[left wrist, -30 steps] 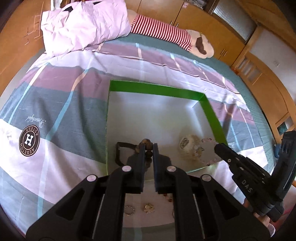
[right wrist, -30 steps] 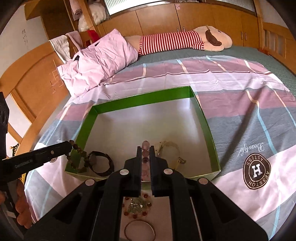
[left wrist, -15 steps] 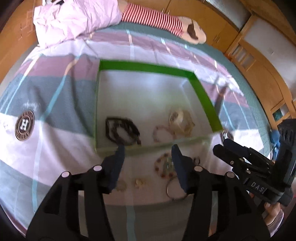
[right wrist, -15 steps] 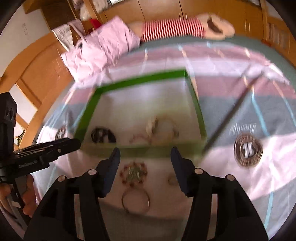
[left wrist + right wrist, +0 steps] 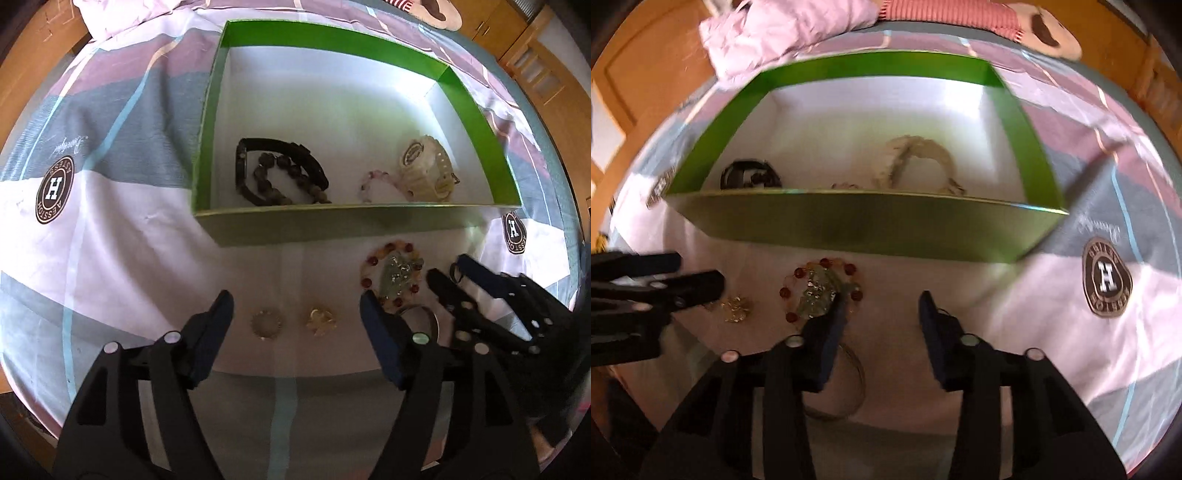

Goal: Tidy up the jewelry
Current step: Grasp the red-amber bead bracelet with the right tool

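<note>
Both bracelets now lie released in the green box [image 5: 207,122]; the left gripper [image 5: 295,314] has just opened wide, the right gripper [image 5: 882,308], half-open, has been narrowing, both empty over the bed's remaining pieces.

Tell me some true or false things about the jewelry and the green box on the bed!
1. The black watch lies inside the green box. True.
2. The cream watch lies on the bedspread outside the box. False: it is in the box.
3. The red-beaded bracelet is outside the box. True.
4. The left gripper is holding the gold charm. False: its jaws are open, and the charm lies loose between them.
5. The box is empty. False: watches and bracelets lie in it.
</note>
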A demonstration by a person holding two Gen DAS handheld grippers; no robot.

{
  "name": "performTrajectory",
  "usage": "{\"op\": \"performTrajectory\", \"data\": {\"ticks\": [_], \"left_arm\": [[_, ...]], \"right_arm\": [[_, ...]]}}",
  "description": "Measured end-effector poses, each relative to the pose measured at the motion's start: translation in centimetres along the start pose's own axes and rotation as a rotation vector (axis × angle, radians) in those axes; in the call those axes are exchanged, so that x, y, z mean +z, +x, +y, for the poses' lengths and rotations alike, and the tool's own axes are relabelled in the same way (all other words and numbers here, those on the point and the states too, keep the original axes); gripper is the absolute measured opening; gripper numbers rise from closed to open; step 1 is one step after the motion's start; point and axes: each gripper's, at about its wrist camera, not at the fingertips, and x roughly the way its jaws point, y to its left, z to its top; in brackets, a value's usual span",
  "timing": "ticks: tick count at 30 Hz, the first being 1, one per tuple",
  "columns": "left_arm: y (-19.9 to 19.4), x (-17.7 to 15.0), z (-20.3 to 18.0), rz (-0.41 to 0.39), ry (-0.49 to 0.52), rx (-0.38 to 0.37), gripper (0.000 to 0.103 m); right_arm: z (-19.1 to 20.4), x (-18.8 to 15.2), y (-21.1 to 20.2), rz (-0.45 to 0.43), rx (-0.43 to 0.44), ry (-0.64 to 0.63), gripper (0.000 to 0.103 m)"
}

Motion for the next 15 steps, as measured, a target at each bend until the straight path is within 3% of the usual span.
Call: {"op": "performTrajectory", "data": {"ticks": [4,6,9,15], "left_arm": [[-0.1,-0.2,0.3,0.005,-0.001,0.004,0.072],[0.0,-0.3,0.6,0.012,-0.005,0.008,0.072],[-0.1,-0.2,0.7,0.014,-0.006,0.013,0.072],[-0.2,-0.3,1.0,0.021,-0.006,0.019,0.073]], "right_arm": [[0.3,0.0,1.0,0.019,0.06,0.023,0.032],[0.7,0.0,1.0,0.024,0.074,0.001,0.016],[1.1,-0.2,0.6,0.034,0.074,-0.018,0.005],[0.1,-0.2,-0.3,0.034,0.082,0.006,0.005]]}}
